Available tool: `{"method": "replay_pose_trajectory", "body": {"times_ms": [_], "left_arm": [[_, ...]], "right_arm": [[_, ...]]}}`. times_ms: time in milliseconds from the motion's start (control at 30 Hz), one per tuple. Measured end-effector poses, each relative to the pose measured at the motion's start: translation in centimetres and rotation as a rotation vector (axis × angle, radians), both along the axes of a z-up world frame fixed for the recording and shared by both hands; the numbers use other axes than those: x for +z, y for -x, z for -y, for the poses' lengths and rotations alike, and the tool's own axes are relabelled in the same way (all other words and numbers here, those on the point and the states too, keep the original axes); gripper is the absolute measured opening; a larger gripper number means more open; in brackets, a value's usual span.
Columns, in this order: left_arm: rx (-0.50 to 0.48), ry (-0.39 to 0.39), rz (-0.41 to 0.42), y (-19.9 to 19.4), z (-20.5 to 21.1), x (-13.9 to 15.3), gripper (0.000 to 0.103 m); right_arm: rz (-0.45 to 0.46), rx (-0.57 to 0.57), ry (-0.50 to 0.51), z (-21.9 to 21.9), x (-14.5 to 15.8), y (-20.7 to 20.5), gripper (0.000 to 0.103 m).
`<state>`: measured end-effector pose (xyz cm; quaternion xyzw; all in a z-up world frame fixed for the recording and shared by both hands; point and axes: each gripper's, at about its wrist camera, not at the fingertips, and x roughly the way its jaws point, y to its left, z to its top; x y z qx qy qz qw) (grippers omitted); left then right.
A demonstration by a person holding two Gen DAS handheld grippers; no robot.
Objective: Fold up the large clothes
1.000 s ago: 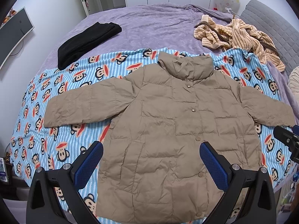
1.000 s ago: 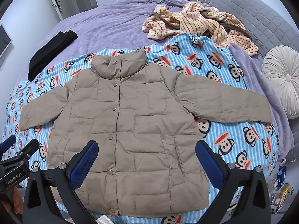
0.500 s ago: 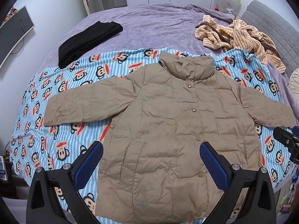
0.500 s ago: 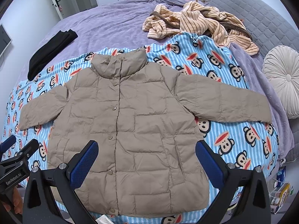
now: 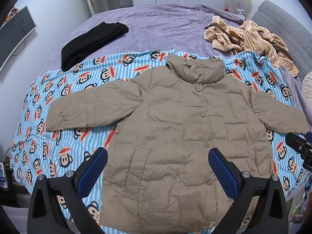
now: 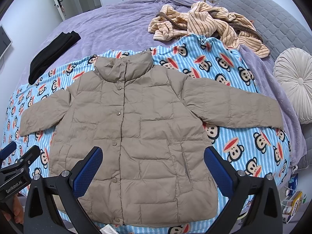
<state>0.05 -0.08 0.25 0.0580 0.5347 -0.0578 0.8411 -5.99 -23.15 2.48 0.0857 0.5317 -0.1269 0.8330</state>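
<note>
A: Where was the taupe quilted puffer jacket (image 5: 175, 136) lying?

B: Flat and face up on the blue striped monkey-print blanket (image 5: 58, 101), which covered the near part of the purple bed (image 5: 156, 29). Its front was snapped shut, the collar pointed away toward the far side of the bed, and the hem sat at the near edge. Both sleeves were spread out sideways.

A: And the claws?

B: Both hovered above the hem, off the fabric. The left claw (image 5: 158, 171) was spread wide with nothing between its blue pads; the right claw (image 6: 154, 167) was spread just as wide and also empty.

A: So what did the next move turn on?

B: On how the jacket's long axis ran straight away from the claws, hem to collar, with the sleeves crossing it. The left sleeve (image 5: 93, 107) reached toward the left claw's side, the right sleeve (image 6: 234, 105) toward the right claw's. I'd judge each claw was better placed for its own sleeve, folding it in across the body first.

A: Anything in the way?

B: A folded black garment (image 5: 91, 42) and a heap of tan striped fleece clothing (image 6: 204, 23) lay farther back, well apart from the jacket.
</note>
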Motion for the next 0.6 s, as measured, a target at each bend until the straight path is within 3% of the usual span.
{"method": "replay_pose_trajectory", "body": {"times_ms": [600], "left_arm": [[0.005,0.004,0.0,0.03,-0.29,-0.04,0.103]], "right_arm": [[-0.003,-0.001,0.001,-0.02,0.01,-0.02,0.103]]}}
